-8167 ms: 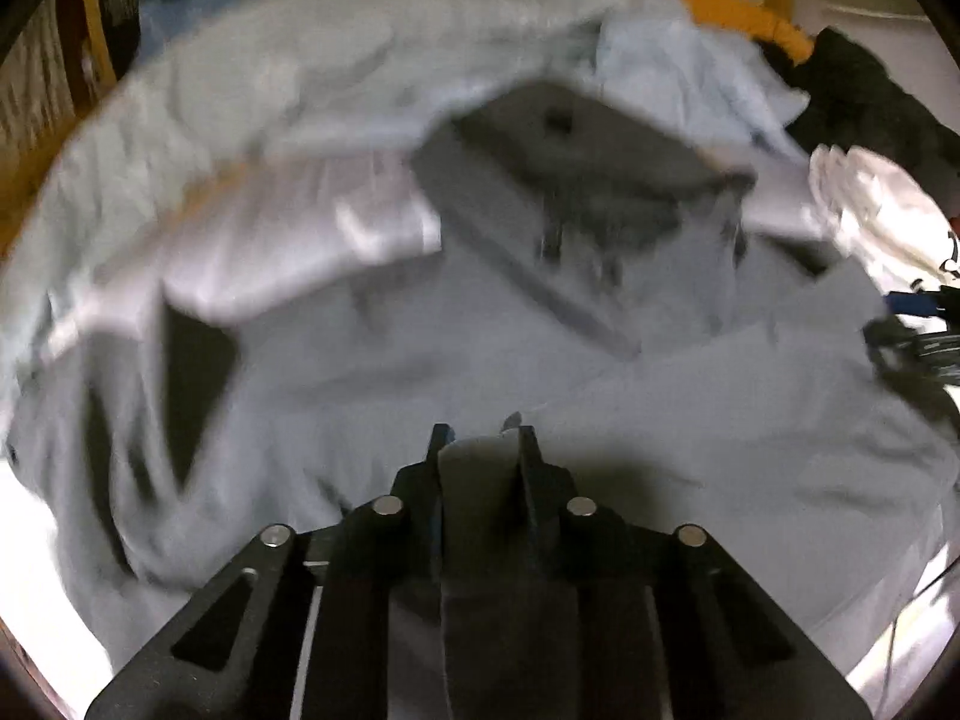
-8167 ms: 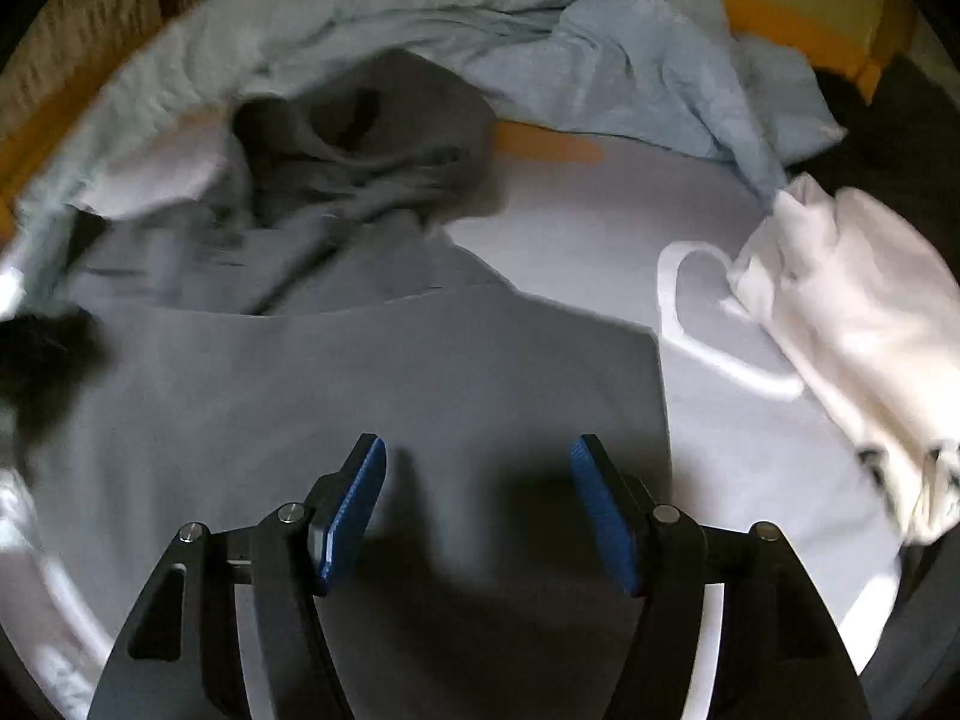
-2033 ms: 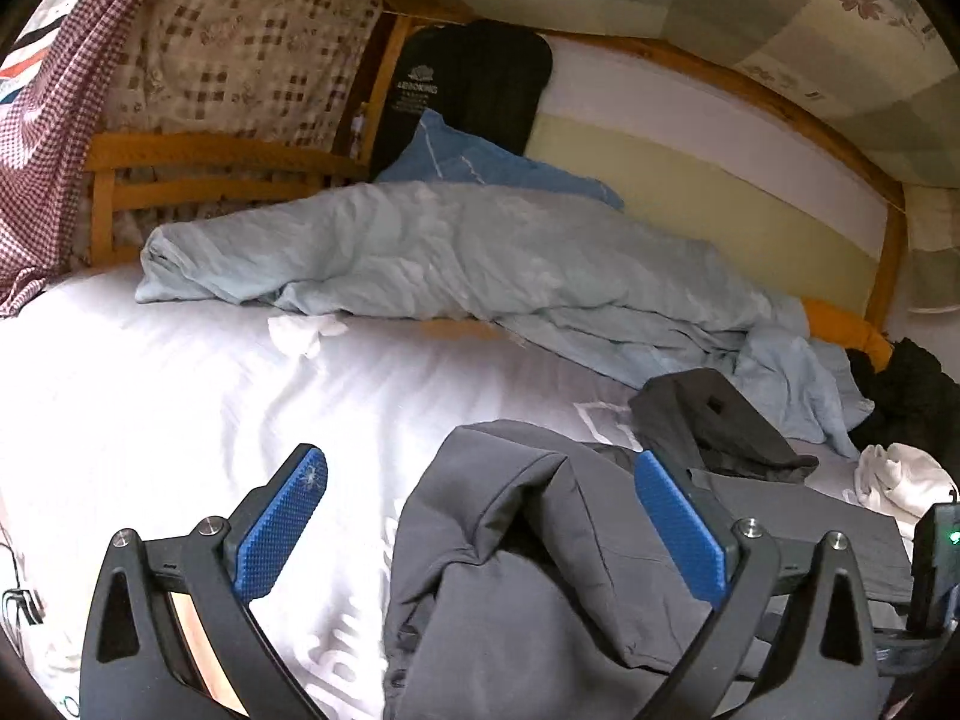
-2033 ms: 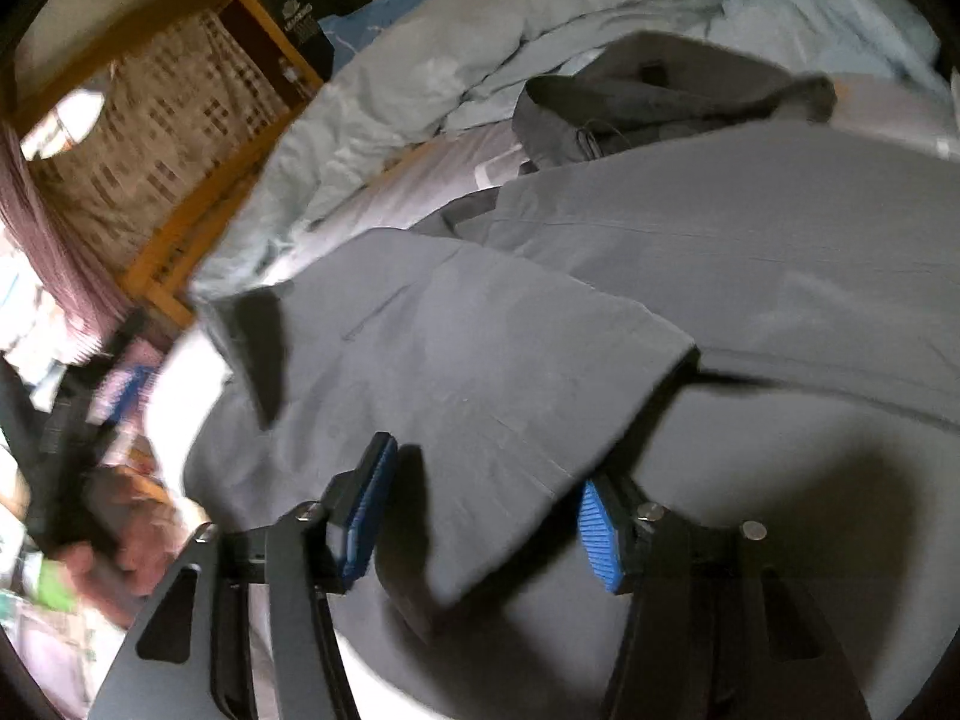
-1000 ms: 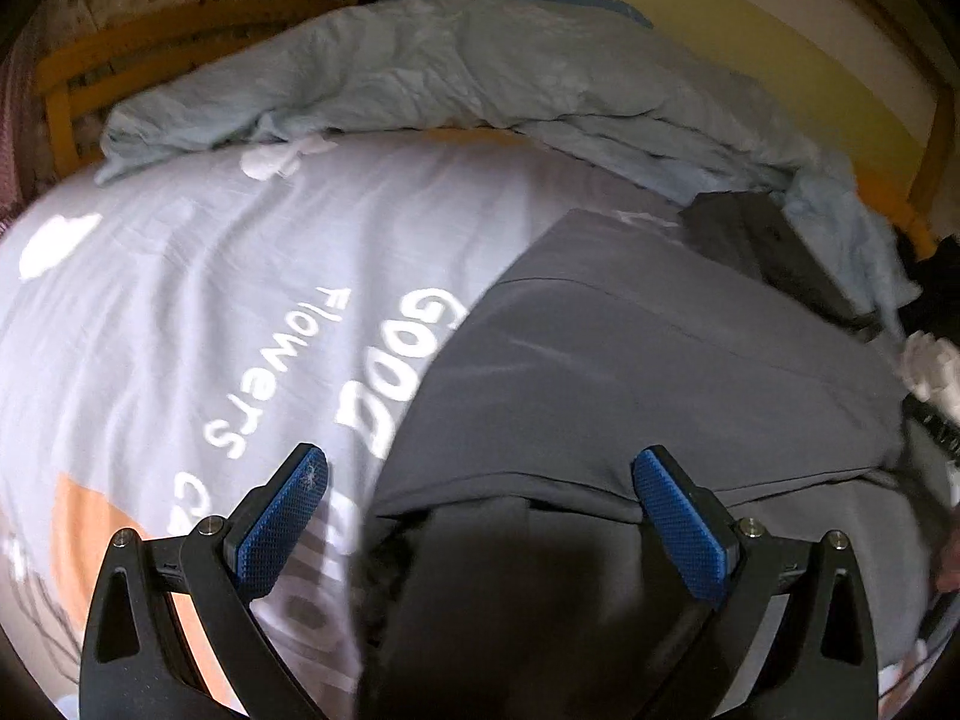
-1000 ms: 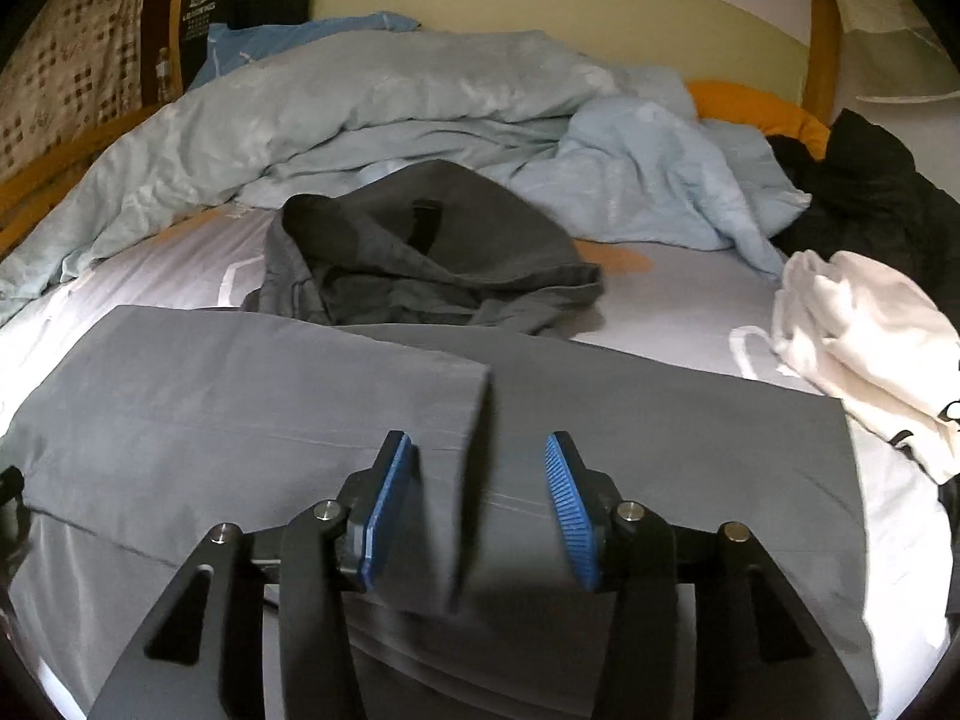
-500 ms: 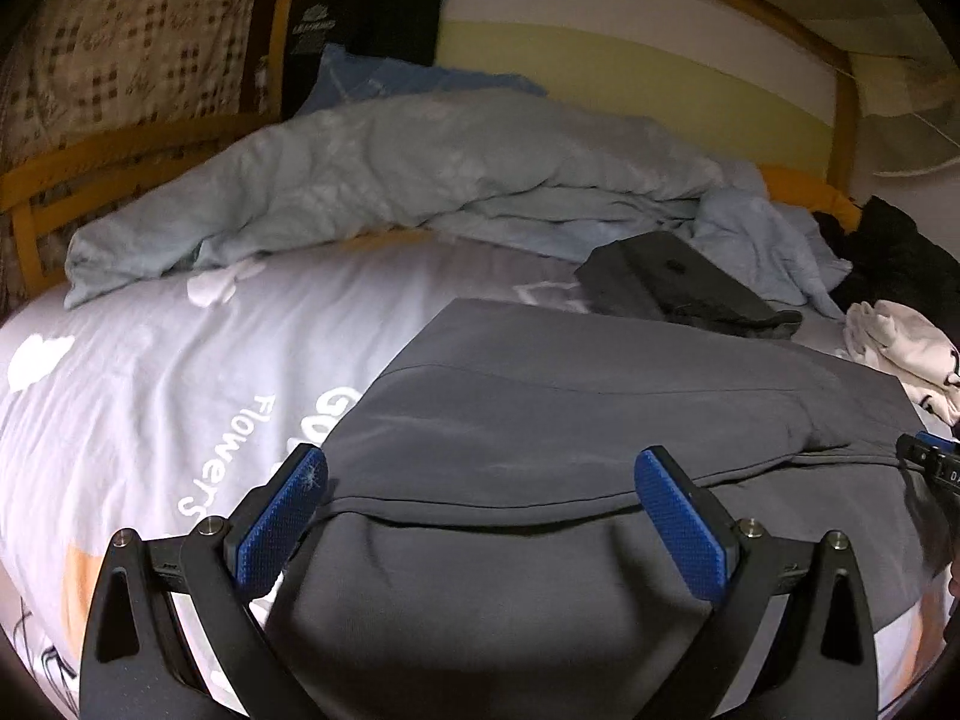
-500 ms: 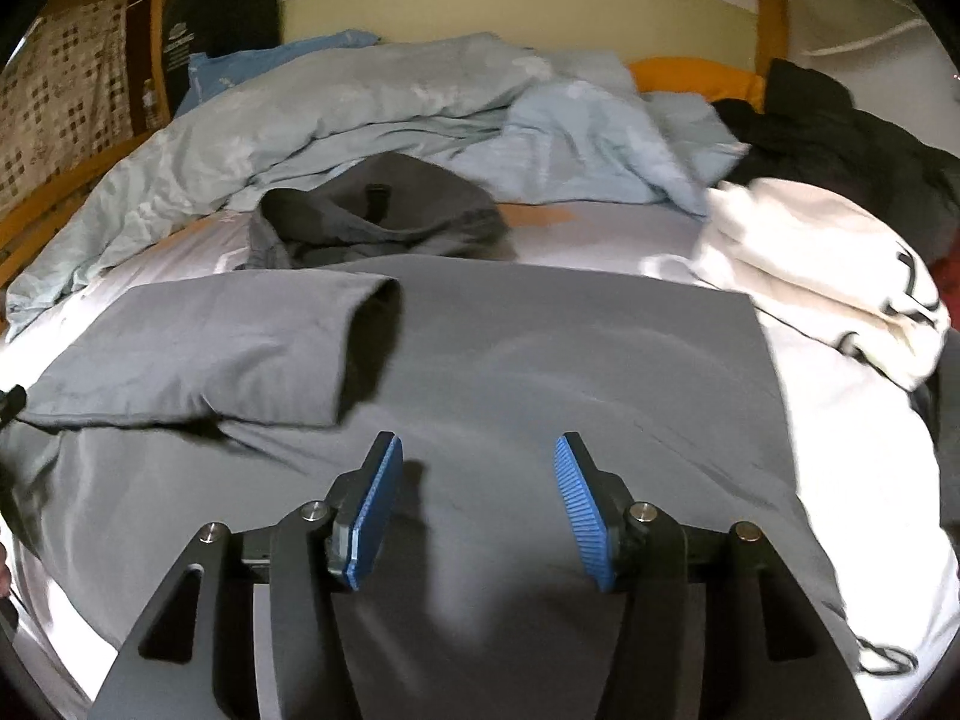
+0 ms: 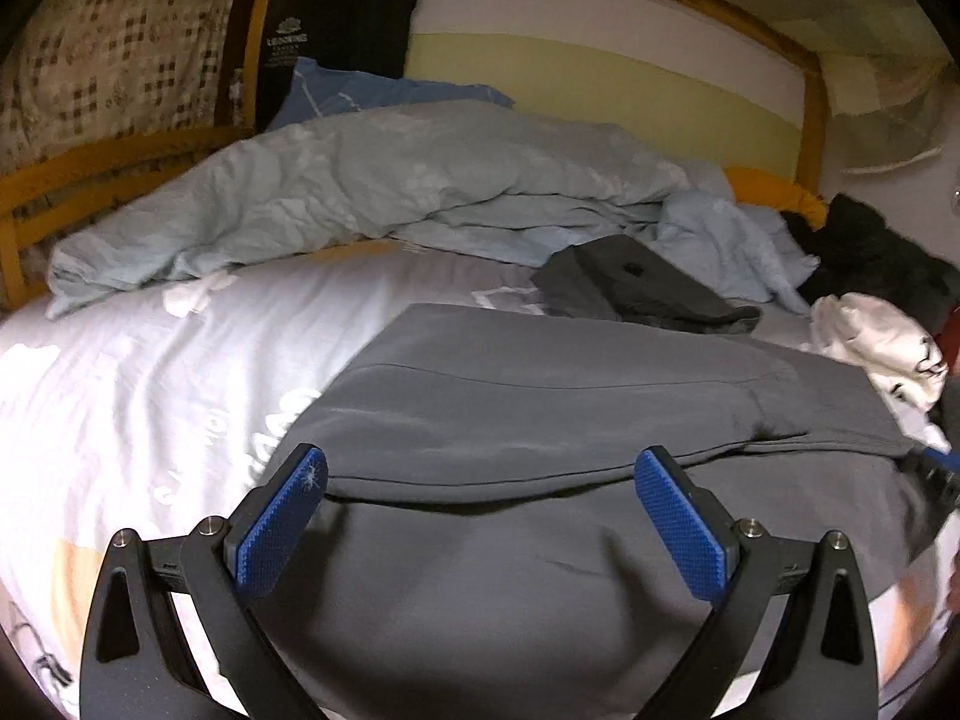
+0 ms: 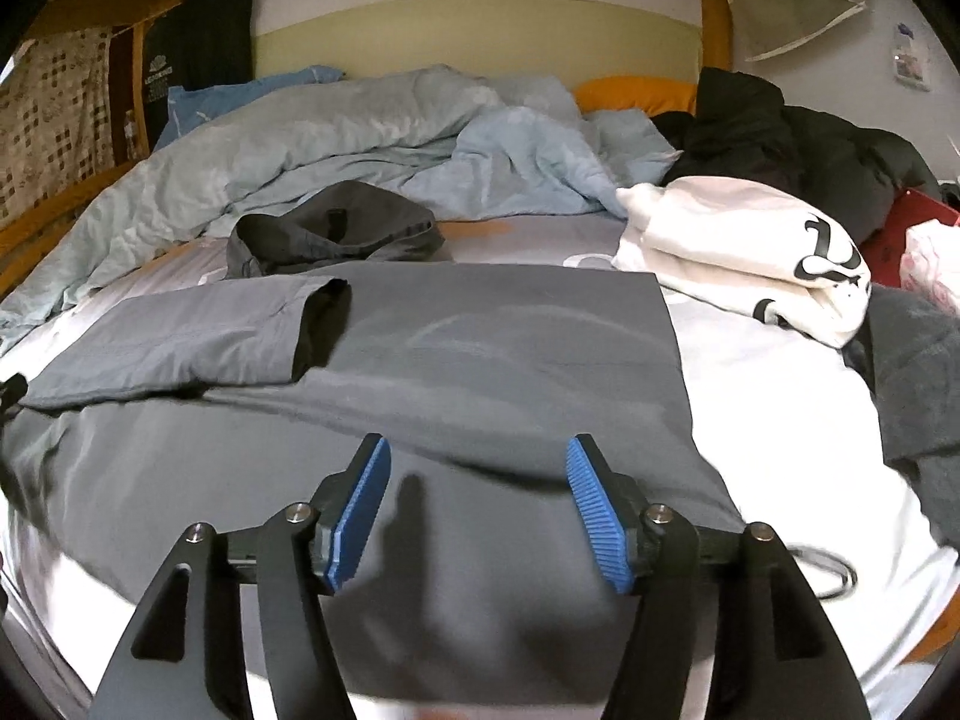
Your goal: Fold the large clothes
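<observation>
**Grey garment flat on the bed, both jaws empty above it**

The grey garment (image 10: 492, 360) lay spread across the bed sheet (image 9: 138, 372), with one sleeve (image 10: 198, 336) folded inward over its body, the dark cuff opening facing the middle. Its hood (image 10: 336, 228) sat bunched at the far edge, next to the pale blue duvet (image 10: 360, 126).

Readable writing was scarce. White lettering on the sheet showed beside the garment's left edge in the left wrist view, too washed out to read. A black item (image 9: 342, 30) leaning at the headboard carried a small white logo and lines of text, too small to make out. The white garment (image 10: 750, 252) to the right bore a black curled mark.

The left gripper (image 9: 480, 480) hung just above the garment's near part, tilted downward, its jaws wide with nothing between the blue pads (image 9: 282, 534). The right gripper (image 10: 477, 480) hung over the garment's near right part, also angled down; its jaws were opening, with only flat cloth below them and nothing pinched. A dark pile of clothing (image 10: 798, 150) lay beyond the white garment.
</observation>
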`<state>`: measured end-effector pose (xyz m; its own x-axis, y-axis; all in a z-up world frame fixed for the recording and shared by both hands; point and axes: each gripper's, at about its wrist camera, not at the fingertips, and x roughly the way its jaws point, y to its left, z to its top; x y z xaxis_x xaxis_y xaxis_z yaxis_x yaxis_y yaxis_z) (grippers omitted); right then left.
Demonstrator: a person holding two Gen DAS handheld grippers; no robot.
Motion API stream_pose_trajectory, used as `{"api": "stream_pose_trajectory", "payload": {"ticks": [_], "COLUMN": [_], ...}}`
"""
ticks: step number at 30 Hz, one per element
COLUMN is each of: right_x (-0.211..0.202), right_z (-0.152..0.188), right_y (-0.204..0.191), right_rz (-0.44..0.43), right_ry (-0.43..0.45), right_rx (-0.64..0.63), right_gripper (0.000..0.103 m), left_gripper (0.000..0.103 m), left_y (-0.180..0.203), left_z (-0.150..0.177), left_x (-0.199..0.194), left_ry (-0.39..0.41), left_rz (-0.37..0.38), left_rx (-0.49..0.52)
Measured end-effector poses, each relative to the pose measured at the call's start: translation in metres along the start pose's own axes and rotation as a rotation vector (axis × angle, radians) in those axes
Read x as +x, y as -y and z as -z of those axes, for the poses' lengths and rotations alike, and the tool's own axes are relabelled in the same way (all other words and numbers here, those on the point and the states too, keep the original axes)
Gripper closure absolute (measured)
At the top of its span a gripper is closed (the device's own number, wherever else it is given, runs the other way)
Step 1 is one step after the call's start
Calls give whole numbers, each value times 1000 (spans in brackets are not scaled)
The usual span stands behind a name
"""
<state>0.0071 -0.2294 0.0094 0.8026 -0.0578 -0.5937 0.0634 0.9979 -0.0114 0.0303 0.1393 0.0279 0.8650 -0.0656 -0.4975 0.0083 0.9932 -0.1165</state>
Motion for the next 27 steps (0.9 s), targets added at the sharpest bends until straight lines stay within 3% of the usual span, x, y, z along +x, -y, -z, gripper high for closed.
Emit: {"api": "stream_pose_trajectory", "payload": {"ticks": [4,6,15,27], "right_x": [2,-2,-18,-30], "right_z": [13,16,28,34], "right_y": [3,7,8,9], "right_rz": [23,-18,-46,-64], "right_ry": [-47,-53,-44,-28], "right_rx": [-9,28,56,60], "right_gripper": [35,35,35,35], "left_gripper": [1,1,1,1], "left_y": [7,13,25,29], "left_z": [7,12,41,53], "left_x": [-10,-18,-31,-39], "left_ry": [25,37,-8,-6], "left_rz": [3,1,-7,-32], "left_rx": [27,46,53,56]}}
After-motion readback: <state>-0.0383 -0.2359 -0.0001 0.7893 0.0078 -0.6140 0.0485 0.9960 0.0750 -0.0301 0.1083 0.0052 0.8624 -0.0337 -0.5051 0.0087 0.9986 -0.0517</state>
